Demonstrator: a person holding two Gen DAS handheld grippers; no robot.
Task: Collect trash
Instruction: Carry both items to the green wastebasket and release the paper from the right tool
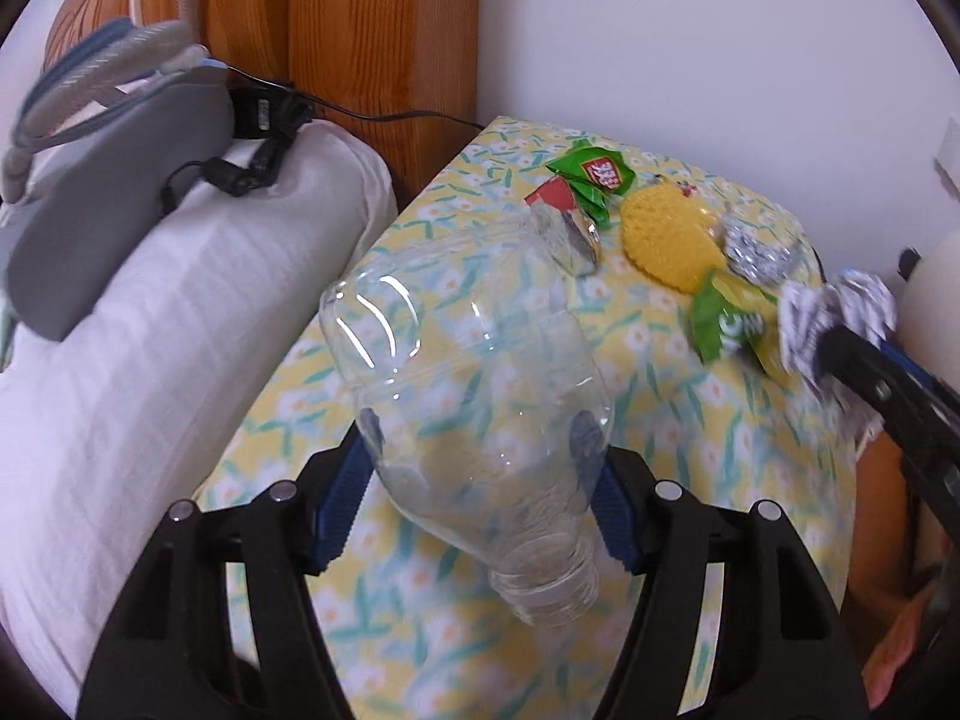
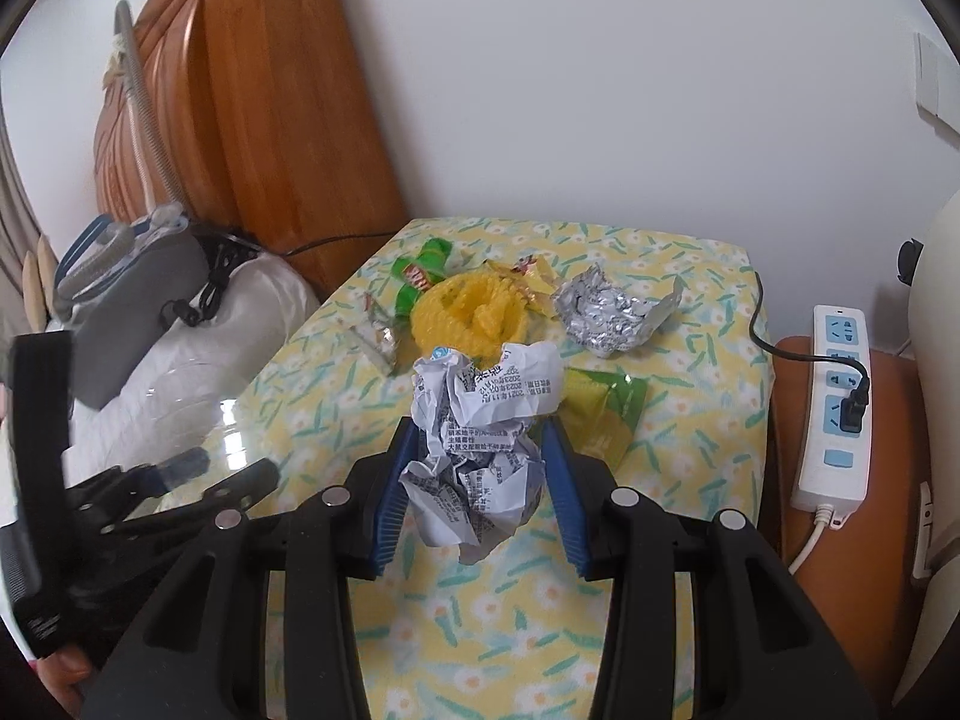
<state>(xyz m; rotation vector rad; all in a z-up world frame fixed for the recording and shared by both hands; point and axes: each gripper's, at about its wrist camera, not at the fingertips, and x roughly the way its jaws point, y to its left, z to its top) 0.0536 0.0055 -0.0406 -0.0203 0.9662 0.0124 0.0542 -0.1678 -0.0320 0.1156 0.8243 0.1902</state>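
Observation:
My left gripper [image 1: 483,450] is shut on a clear empty plastic bottle [image 1: 474,372], its neck pointing back toward the camera, held above the floral table [image 1: 690,450]. My right gripper [image 2: 477,450] is shut on a crumpled printed paper ball [image 2: 480,420], held above the same table [image 2: 690,420]; it also shows in the left wrist view [image 1: 834,312]. On the table lie a green wrapper [image 1: 591,177], a yellow foam net [image 1: 666,240], crumpled foil [image 2: 606,312] and a yellow-green packet [image 2: 606,414].
A white pillow [image 1: 180,330] with a grey pouch [image 1: 120,210] and black cable lies left of the table, against a wooden headboard [image 2: 270,90]. A white power strip [image 2: 837,408] with a black plug sits on an orange surface to the right.

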